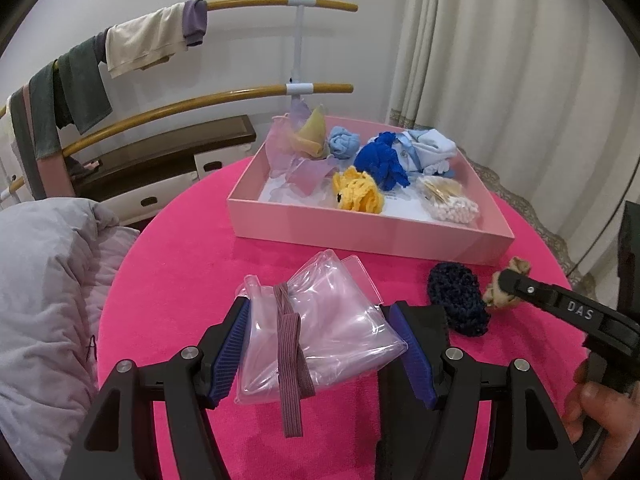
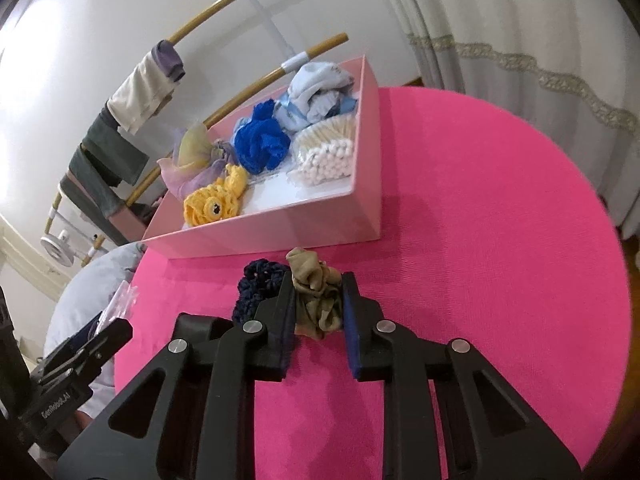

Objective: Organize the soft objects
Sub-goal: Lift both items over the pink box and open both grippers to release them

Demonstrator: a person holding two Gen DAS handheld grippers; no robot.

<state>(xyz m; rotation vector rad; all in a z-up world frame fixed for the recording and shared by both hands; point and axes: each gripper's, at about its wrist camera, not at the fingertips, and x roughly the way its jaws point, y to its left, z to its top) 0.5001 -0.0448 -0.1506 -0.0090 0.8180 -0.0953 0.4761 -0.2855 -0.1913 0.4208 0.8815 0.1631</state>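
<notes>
The right tool [image 2: 318, 312] pinches the olive scrunchie [image 2: 318, 300], its pads pressed into the gathered fabric from both sides, just in front of the pink box [image 2: 280, 236]. The scrunchie looks very light and fully soft, a crumpled ring of thin cloth that squashes under the pads. It should not slip much, since the folds bunch up against the ribbed faces, and a grip across the thick middle of the bunch seems safer than one on a loose fold. Touching it on the left lies a dark blue crocheted piece [image 2: 256, 288], equally limp, which may drag along if the yarn catches.

The left tool [image 1: 320, 344] stands about half spread with a clear plastic pouch [image 1: 320, 320] between its pads; both pads appear to touch the pouch's sides. A mauve elastic band [image 1: 290, 364] lies across the pouch. The film is probably slick and crinkly, light, and likely to slide or fold, so a hold near a stiffer sealed edge would be my choice.

Both things rest on a round tabletop [image 2: 480, 220] covered in a bright pink textured cloth, which should give some friction. The box already holds a yellow crocheted toy [image 2: 212, 204], a blue mesh bundle [image 2: 260, 144], pale blue cloths [image 2: 316, 88], a bag of cotton swabs [image 2: 324, 152] and sheer lilac fabric [image 1: 296, 160]. Behind are a wooden rail rack [image 1: 256, 2] hung with clothes, cream curtains [image 1: 500, 40] and a grey duvet [image 1: 44, 280] to the left.
</notes>
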